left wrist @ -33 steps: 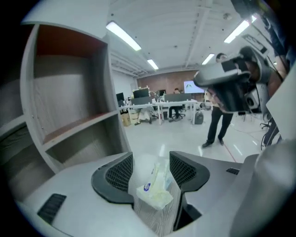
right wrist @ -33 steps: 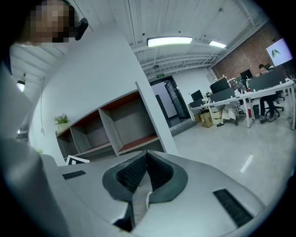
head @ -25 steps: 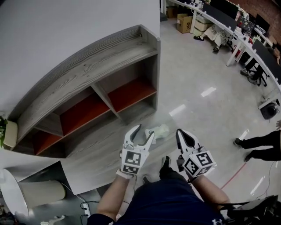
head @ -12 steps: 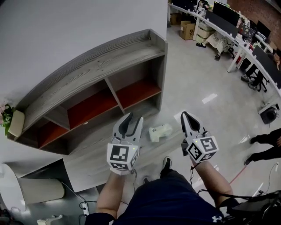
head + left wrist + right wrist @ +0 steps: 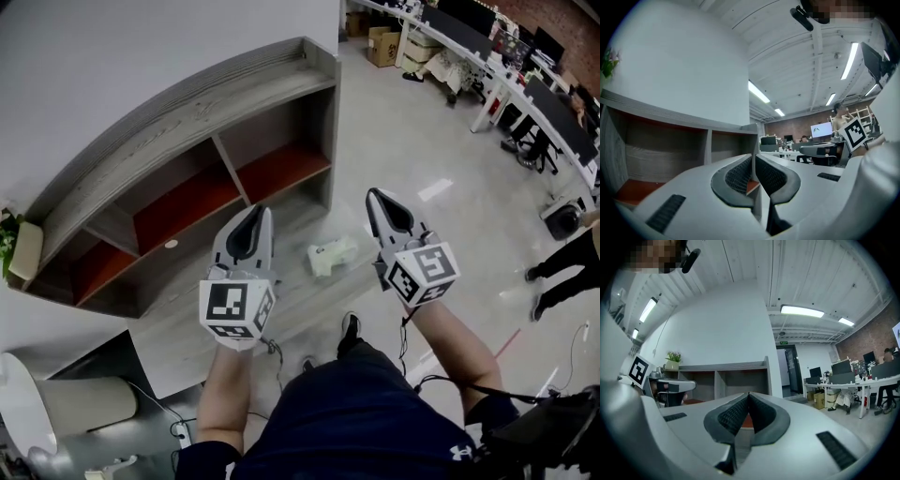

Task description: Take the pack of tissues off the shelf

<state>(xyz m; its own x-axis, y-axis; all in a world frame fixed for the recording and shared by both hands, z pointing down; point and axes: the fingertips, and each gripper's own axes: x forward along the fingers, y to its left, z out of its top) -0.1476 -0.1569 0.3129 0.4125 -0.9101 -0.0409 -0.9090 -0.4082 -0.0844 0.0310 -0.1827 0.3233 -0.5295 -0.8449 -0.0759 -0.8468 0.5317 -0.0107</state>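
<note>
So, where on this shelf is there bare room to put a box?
The shelf top is bare up to the plant at its end. The right bay and middle bay look bare, apart from a small pale disc. Busy only around the tissues on the low ledge.

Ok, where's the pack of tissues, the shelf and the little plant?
pack of tissues (image 5: 333,255): head view, middle of the pale pack.
shelf (image 5: 187,141): head view, its grey top board.
plant (image 5: 673,356): right gripper view, its green leaves.
</note>
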